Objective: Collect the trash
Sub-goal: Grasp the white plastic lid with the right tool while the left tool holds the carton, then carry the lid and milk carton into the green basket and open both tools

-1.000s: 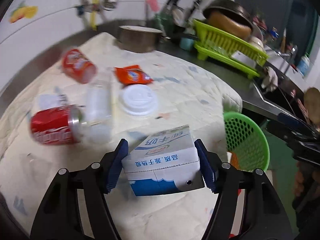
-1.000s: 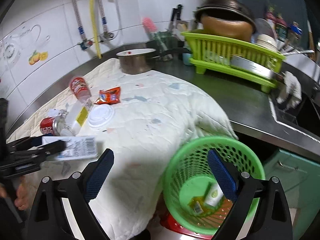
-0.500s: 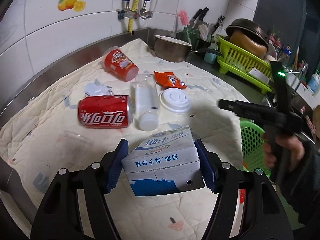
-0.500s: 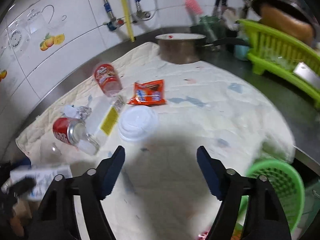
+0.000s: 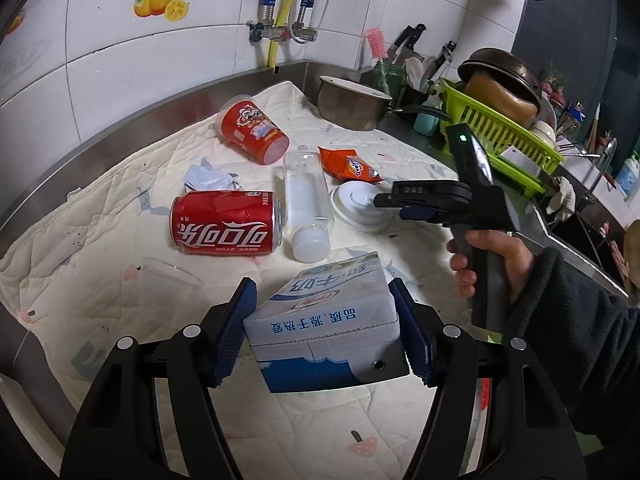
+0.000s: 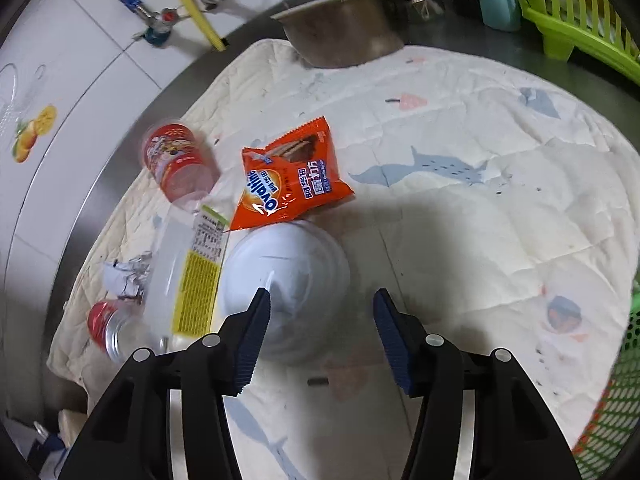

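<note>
Two hand-held grippers at work: left hand-held gripper (image 5: pixel 324 338) pinches milk carton (image 5: pixel 326 324) above quilted table's near edge; right hand-held gripper (image 6: pixel 320 336), jaws just closing, nothing pinched yet, straddles white lid (image 6: pixel 286 292) mid-table. Best approach: lower w/ rim centred btwn pads, then squeeze.

free: bare quilt (image 6: pixel 500 240) right half of right wrist frame, open lane | blocked: left side crowded, white lid (image 6: pixel 286 276), orange snack packet (image 6: pixel 288 180), clear bottle (image 6: pixel 184 276), red cup (image 6: pixel 176 160), cola can (image 5: pixel 226 224) packed close | rear: metal pot (image 6: pixel 344 36) upper centre | edge: green basket (image 6: pixel 616 400) lower right
</note>
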A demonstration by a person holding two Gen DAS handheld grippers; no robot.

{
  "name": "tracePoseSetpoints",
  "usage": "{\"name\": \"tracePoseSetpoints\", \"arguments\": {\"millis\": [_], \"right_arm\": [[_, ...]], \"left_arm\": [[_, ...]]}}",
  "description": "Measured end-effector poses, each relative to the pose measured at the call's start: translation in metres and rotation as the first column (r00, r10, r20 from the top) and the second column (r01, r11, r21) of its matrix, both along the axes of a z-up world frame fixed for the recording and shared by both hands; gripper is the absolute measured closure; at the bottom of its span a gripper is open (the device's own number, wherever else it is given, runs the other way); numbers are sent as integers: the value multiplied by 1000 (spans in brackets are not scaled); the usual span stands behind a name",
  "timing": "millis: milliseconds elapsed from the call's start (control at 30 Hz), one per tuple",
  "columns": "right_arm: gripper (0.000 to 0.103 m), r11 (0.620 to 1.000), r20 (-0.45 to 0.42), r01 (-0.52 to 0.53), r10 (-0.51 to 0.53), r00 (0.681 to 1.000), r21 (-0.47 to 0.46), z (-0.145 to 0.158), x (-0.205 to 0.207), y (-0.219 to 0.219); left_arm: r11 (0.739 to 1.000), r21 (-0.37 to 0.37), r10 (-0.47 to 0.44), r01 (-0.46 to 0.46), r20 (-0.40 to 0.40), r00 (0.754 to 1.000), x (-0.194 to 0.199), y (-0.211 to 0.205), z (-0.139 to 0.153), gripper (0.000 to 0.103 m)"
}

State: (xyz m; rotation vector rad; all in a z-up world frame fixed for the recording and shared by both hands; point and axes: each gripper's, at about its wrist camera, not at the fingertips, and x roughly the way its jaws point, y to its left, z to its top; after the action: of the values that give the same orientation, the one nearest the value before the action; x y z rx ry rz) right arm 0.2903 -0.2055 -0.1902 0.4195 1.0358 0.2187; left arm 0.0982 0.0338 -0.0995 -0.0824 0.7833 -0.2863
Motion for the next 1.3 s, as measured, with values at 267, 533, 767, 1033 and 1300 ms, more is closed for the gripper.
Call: {"name": "tracePoseSetpoints", "arguments": {"millis": [267,533,767,1033,1300], "right_arm": [[55,998,8,13,-12,1000,-69,2,11,15],[76,1000,35,14,-14,999,-13,5,3,1],[89,1000,52,-14,14,999,3,11,-15,1],[90,996,93,-63,69,993,-61,20,-39,10],[90,989,187,-69,93,978,-128,46,-90,0]], "left_arm": [[1000,-2,0,0,-10,1000,0,-1,-3,37],[1000,-1,-9,9,-7,1000,2,-3,-2,37],[1000,-6,-16,16,2,1000,1,-2,2,37],[1000,-7,-26,26,0,1000,-1,-4,2,37],[998,-4,-63,63,20,998,-6,-15,11,37]]}}
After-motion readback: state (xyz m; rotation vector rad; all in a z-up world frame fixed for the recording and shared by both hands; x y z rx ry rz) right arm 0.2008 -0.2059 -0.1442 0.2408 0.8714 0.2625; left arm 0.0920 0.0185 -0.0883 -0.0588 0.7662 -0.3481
